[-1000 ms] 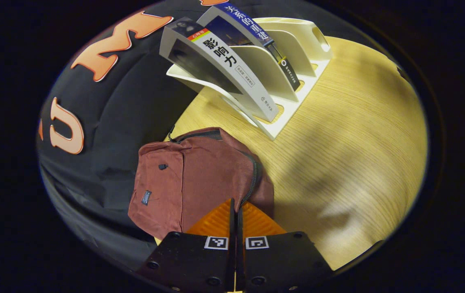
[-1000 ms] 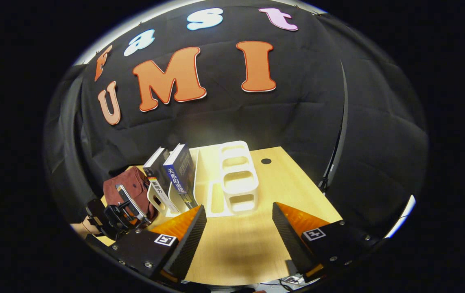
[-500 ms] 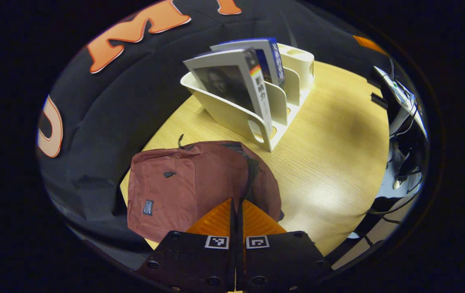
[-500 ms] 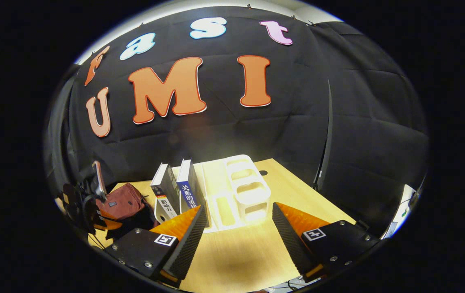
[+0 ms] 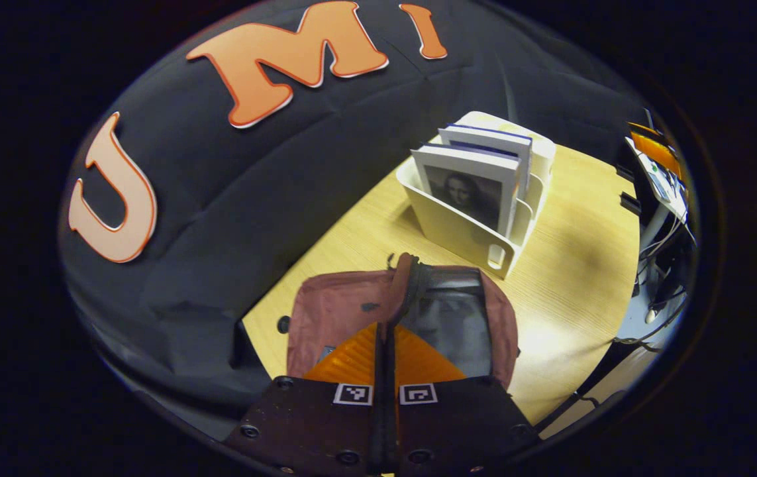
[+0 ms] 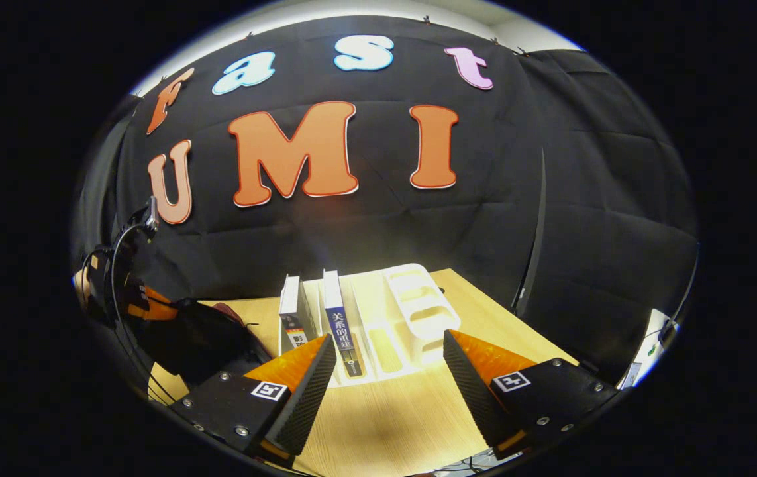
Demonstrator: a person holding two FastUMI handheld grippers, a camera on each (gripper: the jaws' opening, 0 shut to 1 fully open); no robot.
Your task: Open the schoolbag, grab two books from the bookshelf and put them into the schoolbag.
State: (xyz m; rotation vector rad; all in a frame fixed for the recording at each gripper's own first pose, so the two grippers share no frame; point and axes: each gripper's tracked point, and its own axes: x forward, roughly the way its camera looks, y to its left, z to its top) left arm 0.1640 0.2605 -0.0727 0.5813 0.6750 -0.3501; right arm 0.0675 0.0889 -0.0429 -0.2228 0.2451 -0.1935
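The dark red schoolbag [image 5: 332, 311] lies on the wooden table [image 5: 577, 265], its mouth gaping and grey lining [image 5: 451, 318] showing. My left gripper [image 5: 385, 328] is shut on the schoolbag's zipper, and the lifted flap edge runs up from its tips. Beyond stands the white bookshelf [image 5: 451, 228] with a portrait-cover book [image 5: 467, 192] and a blue-edged book [image 5: 491, 142] behind it. In the right gripper view my right gripper [image 6: 389, 341] hangs open above the table, short of the bookshelf [image 6: 411, 298] and its two upright books [image 6: 295, 311] [image 6: 338, 318]. The left gripper [image 6: 146, 308] shows at far left over the schoolbag [image 6: 199, 331].
Cables and equipment [image 5: 656, 199] crowd the table's right edge in the left gripper view. A small round hole [image 5: 283, 324] sits in the tabletop by the bag. The bookshelf's right-hand slots [image 6: 418, 311] hold nothing. A hand [image 6: 83, 285] holds the left gripper.
My left gripper, still shut, has dragged the zipper along and lifted; the bag, closed before, now gapes with its lining showing. The right gripper stays open and has shifted only a little.
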